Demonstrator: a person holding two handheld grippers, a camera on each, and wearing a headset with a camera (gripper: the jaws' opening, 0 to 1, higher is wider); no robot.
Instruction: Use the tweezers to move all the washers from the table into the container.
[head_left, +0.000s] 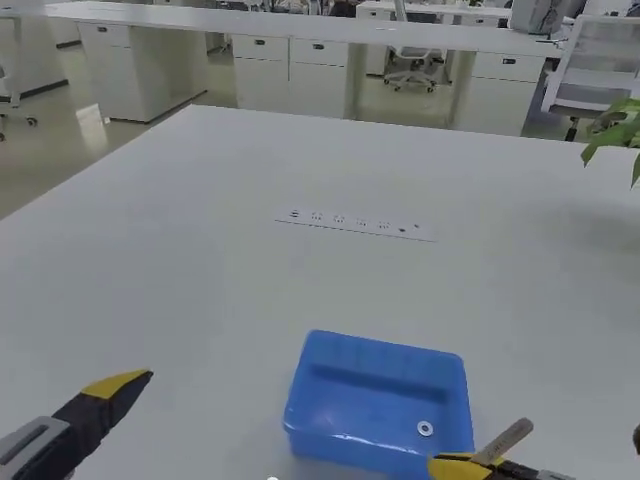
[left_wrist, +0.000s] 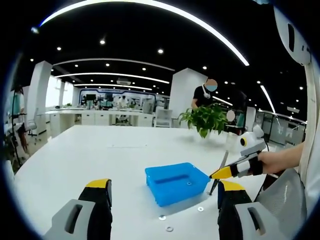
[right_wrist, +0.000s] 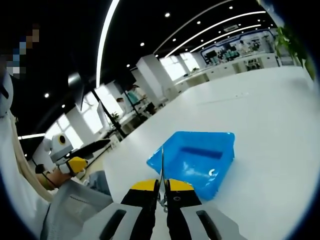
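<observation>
**Head view and both gripper views.** The right tool (right_wrist: 162, 186) has its jaws drawn almost together on the shaft of the tweezers (right_wrist: 162, 162). The tweezers project forward toward the near edge of the blue container (right_wrist: 222, 136). The left tool (left_wrist: 164, 184) is spread wide and carries nothing. It hangs over the table (head_left: 200, 250), to the left of the container. 1 washer (head_left: 425, 428) lies on the container floor. In the left gripper view, 3 washers (left_wrist: 162, 217) lie on the table just in front of the container, apart from one another.

**Risks (judged).**
- The washers are thin and lie flat on a smooth top, so the tweezer tips could skate over one and flick it away rather than lift it.
- A slack pinch through the right tool could let the tweezers twist between the jaws.
- The same slack pinch could let a washer drop short of the rim on the way across.
- The container looks light and the left tool is not steadying it, so a nudge from the tips or the tool could shift it.

**Hard to make out.**
- The tweezer tips are too fine to show whether they grip a washer, and none is evident there.
- The left gripper view shows the tips pointing down beside the container's right corner, but whether they touch the table cannot be told.
- The head view cuts both tools at its lower edge.
- Whether further washers lie beyond the frame edges cannot be told.
</observation>
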